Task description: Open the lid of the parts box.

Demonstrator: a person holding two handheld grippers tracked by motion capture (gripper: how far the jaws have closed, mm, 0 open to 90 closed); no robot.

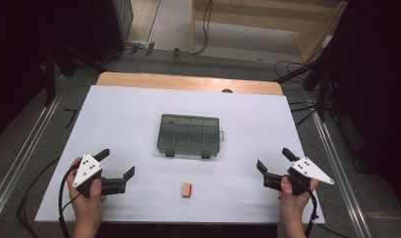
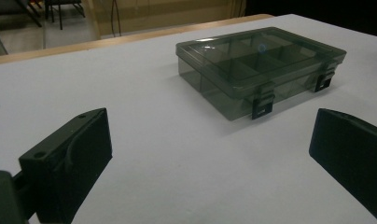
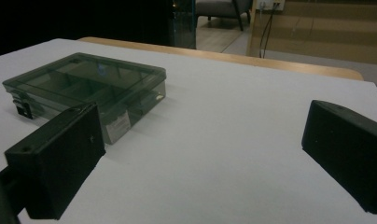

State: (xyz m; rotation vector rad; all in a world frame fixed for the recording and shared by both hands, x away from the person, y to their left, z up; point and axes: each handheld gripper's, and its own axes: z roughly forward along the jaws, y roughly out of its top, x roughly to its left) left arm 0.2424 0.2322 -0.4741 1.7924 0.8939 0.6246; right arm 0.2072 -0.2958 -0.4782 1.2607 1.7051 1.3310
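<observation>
A dark see-through compartment box point(image 1: 189, 135) lies shut in the middle of the white table point(image 1: 139, 114), its two latches facing me. A small orange block point(image 1: 186, 190) rests near the front edge, below the box. My left gripper point(image 1: 117, 164) is held open at the front left, nothing between its jaws; in the left gripper view the box point(image 2: 259, 65) lies ahead and to the right of it point(image 2: 210, 163). My right gripper point(image 1: 274, 159) is held open at the front right, also empty; the box point(image 3: 88, 88) shows ahead-left in the right gripper view, beyond the gripper point(image 3: 200, 163).
A wooden strip point(image 1: 188, 82) runs along the table's far edge. Cables point(image 1: 293, 67) and dark stands lie on the floor beyond and to both sides. Metal rails point(image 1: 332, 148) flank the table.
</observation>
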